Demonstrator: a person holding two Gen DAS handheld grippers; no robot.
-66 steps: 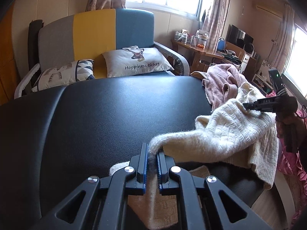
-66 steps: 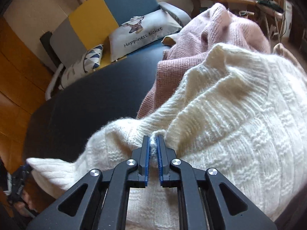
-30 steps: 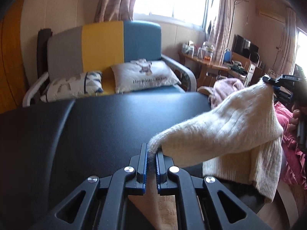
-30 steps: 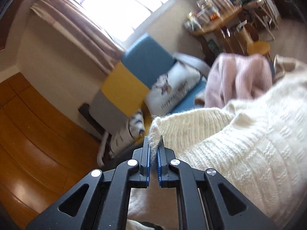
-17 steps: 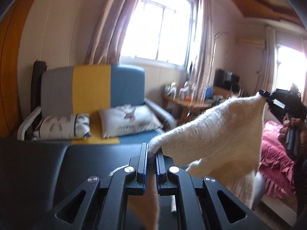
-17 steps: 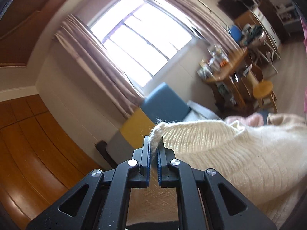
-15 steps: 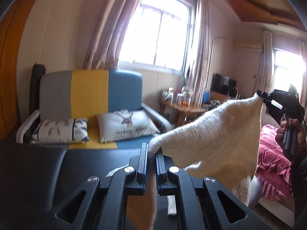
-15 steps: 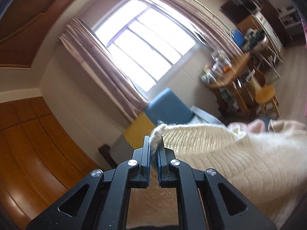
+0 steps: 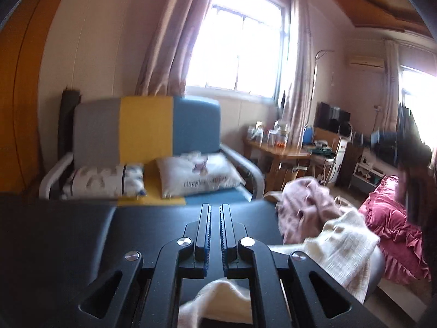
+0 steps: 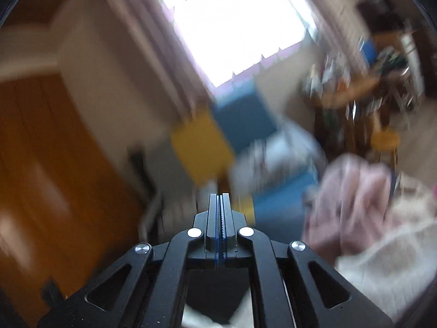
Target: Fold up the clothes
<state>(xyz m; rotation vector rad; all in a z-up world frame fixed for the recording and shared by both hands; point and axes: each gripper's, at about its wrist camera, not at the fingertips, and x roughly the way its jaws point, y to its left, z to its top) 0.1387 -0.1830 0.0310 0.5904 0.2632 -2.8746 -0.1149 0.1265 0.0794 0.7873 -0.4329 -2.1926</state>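
**Fingers shut, sweater loose below**

The left gripper (image 9: 216, 207) and the right gripper (image 10: 219, 197) have their fingers pressed together on nothing. The cream sweater (image 9: 342, 248) lies crumpled along the right edge of the black table (image 9: 68, 235), its length running toward the pink garment (image 9: 306, 207), under and right of both fingertips.

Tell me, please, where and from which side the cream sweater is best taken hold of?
Probably at the bunched cream sweater edge lying on the black table, below the pink garment. Come in from the near side, low across the tabletop: part of it droops over the table's right edge, so the part on top gives the left hand-held gripper, now shut and empty, a firmer pinch.
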